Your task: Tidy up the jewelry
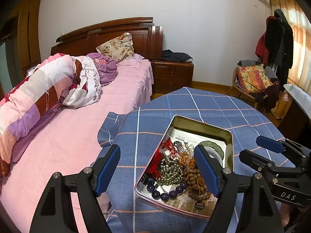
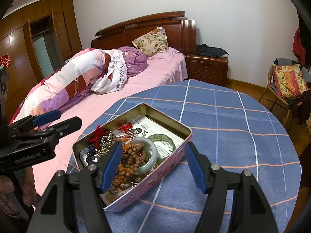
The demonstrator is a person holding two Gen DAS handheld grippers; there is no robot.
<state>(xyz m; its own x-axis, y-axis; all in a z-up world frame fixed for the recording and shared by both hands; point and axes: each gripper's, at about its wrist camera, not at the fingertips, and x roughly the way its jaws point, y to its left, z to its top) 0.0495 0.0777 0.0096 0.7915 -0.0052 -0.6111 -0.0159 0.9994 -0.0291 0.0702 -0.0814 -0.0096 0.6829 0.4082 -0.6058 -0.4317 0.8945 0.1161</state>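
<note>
A shallow rectangular metal tin (image 2: 136,200), pink-printed outside and gold-toned inside, is seen on a round table under a blue checked woven cloth (image 2: 233,136). Printed paper lines the tin's floor. In the tin are heaped: brown matte wooden beads (image 2: 134,159), a smooth pale jade bangle (image 2: 153,155), a ribbed green bangle (image 2: 165,138), small shiny metallic beads (image 1: 171,169), large glossy purple beads (image 1: 165,195) and red knotted cord (image 1: 155,163). The left gripper (image 1: 157,171) is held open above the tin's near-left end, nothing between its ribbed blue pads. The right gripper (image 2: 155,168) is likewise spread, straddling the tin's near-right wall, gripping nothing.
</note>
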